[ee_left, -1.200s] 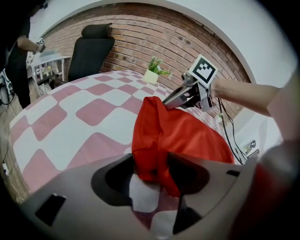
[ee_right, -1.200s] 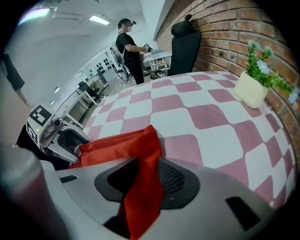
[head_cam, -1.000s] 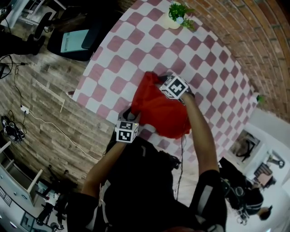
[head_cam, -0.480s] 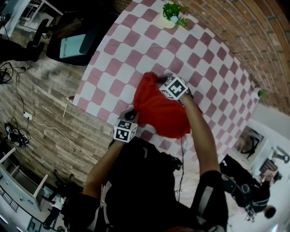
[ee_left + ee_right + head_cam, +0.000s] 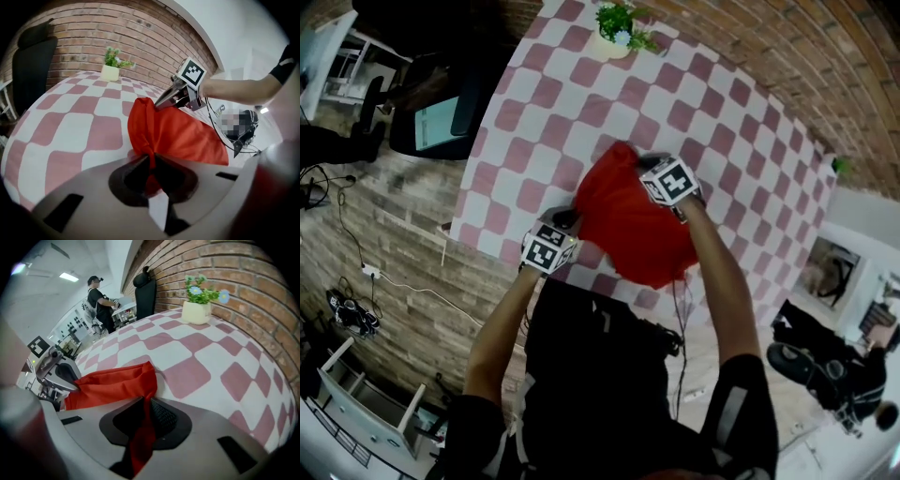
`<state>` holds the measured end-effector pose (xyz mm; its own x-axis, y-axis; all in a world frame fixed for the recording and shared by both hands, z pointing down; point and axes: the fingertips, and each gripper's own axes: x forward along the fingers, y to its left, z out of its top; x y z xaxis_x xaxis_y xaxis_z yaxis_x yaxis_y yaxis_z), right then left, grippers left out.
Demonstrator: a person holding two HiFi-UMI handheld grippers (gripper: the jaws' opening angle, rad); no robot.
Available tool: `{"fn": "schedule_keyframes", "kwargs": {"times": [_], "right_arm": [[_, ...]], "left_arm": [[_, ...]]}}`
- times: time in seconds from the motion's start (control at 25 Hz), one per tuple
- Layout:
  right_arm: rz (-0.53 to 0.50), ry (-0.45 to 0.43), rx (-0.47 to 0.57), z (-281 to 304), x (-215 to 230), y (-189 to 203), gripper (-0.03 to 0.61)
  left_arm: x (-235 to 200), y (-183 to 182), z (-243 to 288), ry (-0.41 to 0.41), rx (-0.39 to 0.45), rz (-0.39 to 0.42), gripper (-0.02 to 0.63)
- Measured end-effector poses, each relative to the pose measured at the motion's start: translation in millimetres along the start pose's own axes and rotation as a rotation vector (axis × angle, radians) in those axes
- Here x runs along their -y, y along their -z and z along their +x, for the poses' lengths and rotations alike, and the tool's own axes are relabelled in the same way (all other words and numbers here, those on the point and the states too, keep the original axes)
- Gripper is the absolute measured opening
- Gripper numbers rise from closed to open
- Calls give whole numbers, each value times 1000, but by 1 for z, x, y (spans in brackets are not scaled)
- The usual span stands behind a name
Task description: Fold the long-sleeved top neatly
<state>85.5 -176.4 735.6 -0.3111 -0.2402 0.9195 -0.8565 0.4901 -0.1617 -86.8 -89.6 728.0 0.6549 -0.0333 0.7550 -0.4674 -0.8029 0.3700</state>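
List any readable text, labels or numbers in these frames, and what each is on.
No readable text anywhere.
Left marker cube, right marker cube: black-and-white square patterns only, no letters or digits.
Screen left of the table: lit, too small to read.
Red top: no print visible.

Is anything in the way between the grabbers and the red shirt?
No, nothing visible. The left gripper pinches the red top, and the right gripper's jaws are closing on its cloth too. The potted plant stands far off at the table's other edge.
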Motion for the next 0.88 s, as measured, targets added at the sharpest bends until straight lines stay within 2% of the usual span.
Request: {"fn": "schedule_keyframes", "kwargs": {"times": [0.16,0.52,0.68,0.88], "right_arm": [[140,73,48,-15,33,23,49],[490,215,143,-62,81,112,48],[625,267,167,-80,89,159,48],[764,303,203,-103,90,210,48]], "left_arm": [[-7,-34,18,63,-46,134,32],[11,-102,77,200,-209,534,32],[32,-128,108,242,-240,652,32],[64,-149,136,294,-279,738,32]]}}
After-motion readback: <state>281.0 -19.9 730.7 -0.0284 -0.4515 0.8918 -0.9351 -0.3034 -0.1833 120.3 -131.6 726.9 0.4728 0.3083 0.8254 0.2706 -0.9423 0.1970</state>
